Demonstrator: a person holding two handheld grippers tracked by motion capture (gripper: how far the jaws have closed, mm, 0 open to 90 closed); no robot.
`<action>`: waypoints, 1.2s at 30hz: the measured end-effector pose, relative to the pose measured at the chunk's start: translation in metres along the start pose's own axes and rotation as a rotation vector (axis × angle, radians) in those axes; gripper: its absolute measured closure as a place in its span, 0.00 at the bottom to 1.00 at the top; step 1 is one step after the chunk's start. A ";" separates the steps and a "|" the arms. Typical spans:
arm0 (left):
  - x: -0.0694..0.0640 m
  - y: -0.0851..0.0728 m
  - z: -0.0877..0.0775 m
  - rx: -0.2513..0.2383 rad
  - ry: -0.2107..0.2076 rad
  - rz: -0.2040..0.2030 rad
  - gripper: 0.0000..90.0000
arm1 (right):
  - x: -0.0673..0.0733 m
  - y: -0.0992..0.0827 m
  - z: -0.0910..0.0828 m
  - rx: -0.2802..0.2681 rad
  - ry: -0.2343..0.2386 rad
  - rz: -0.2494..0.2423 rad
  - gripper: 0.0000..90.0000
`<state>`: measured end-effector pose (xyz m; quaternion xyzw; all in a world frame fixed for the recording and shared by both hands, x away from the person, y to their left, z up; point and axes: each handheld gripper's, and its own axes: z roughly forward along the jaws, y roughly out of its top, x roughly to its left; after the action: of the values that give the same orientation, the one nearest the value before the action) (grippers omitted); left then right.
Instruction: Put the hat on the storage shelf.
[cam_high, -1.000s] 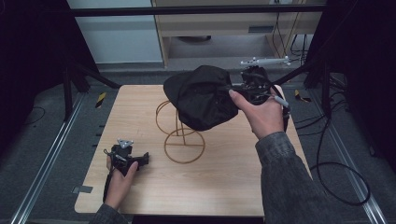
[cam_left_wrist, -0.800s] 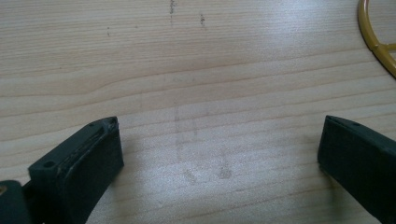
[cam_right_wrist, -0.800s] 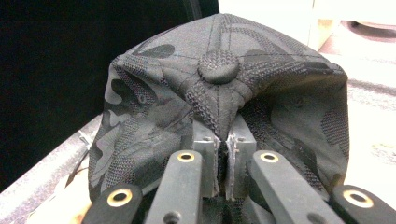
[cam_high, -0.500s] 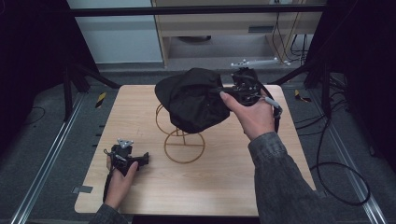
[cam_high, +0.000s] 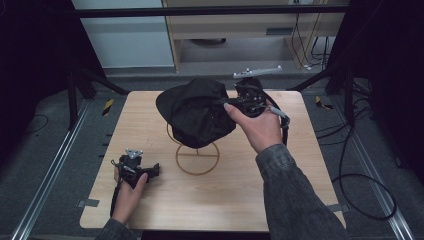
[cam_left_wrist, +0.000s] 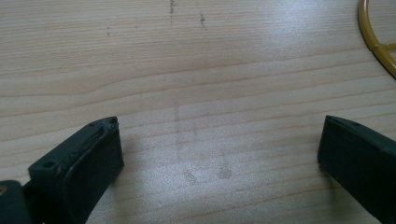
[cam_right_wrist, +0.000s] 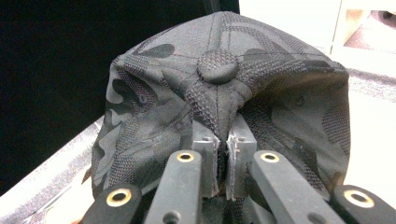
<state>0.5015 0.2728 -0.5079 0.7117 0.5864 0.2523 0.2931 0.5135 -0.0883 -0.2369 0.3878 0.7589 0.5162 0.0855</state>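
A black camouflage cap (cam_high: 197, 111) hangs over the top of a gold wire stand (cam_high: 197, 157) at the middle of the wooden table (cam_high: 300, 165). My right gripper (cam_high: 235, 102) is shut on a pinch of the cap's fabric, held in a hand at the cap's right side. In the right gripper view the jaws press together on the cloth just below the cap's (cam_right_wrist: 224, 98) top button. My left gripper (cam_high: 150, 170) rests low on the table at the front left, open, with only bare wood between its fingers (cam_left_wrist: 84, 163). The stand's ring base (cam_left_wrist: 376, 42) shows at the upper right of the left gripper view.
The table ends close behind the stand, with a dark floor and a cabinet (cam_high: 240, 25) beyond. Metal rails (cam_high: 55, 165) run along both sides of the table. Cables (cam_high: 360, 185) lie on the floor at the right.
My right hand has carried the cap leftward and a little down over the stand's top. The left hand and its gripper have stayed where they were.
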 end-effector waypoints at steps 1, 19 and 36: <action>0.000 0.000 0.000 0.000 0.000 0.000 0.00 | 0.001 -0.002 0.002 0.005 -0.004 -0.003 0.94; 0.000 0.000 0.000 0.000 0.000 0.000 0.00 | 0.003 -0.010 0.020 0.036 -0.014 -0.009 0.94; 0.000 0.000 0.000 0.000 0.000 0.000 0.00 | 0.004 -0.020 0.038 0.063 -0.015 0.004 0.93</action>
<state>0.5015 0.2728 -0.5079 0.7117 0.5864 0.2524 0.2931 0.5207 -0.0615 -0.2696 0.3958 0.7733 0.4892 0.0776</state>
